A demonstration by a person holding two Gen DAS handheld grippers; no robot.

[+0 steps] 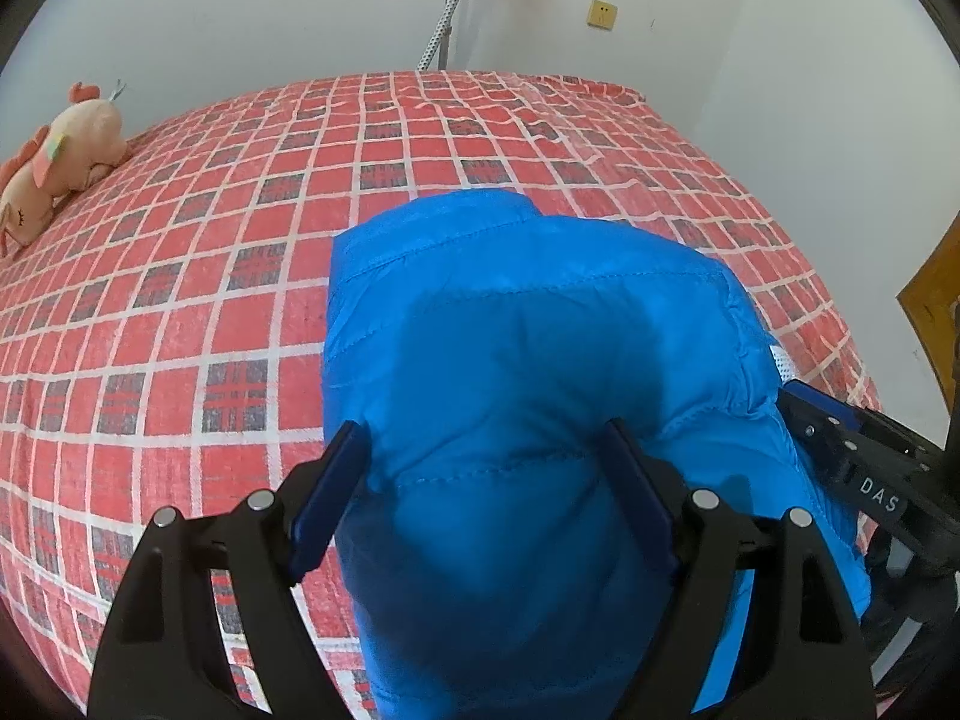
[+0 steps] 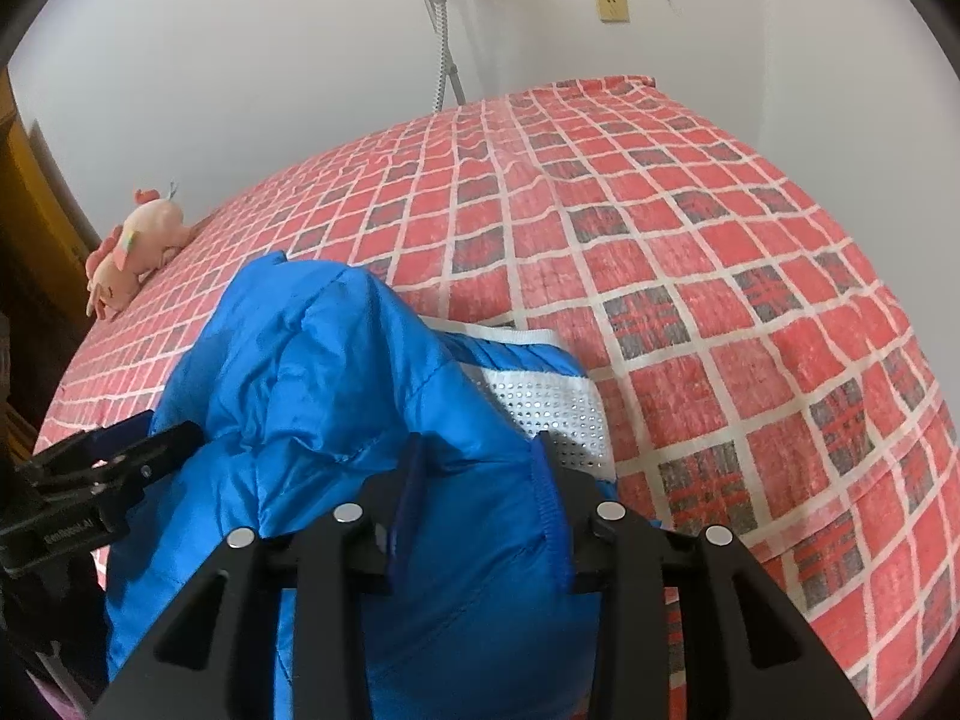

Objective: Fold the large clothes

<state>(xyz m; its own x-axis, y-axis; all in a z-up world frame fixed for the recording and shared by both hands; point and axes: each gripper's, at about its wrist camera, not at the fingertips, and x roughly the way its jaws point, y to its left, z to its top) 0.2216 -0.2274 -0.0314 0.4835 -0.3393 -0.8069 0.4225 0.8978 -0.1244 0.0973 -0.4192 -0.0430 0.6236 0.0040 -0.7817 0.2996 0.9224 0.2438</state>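
I have the blue puffer jacket [image 1: 540, 360] bunched low-centre in both views over the bed [image 1: 180, 300]. Left gripper [image 1: 486, 480] spans it wide; right gripper [image 2: 480, 480] pinches its hem narrowly. It looks light, puffy, slippery: I'd grip stitched seams.

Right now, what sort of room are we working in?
Most likely a bedroom: a bed under a red checked bedspread, a pink plush toy lying at its edge, and plain white walls.
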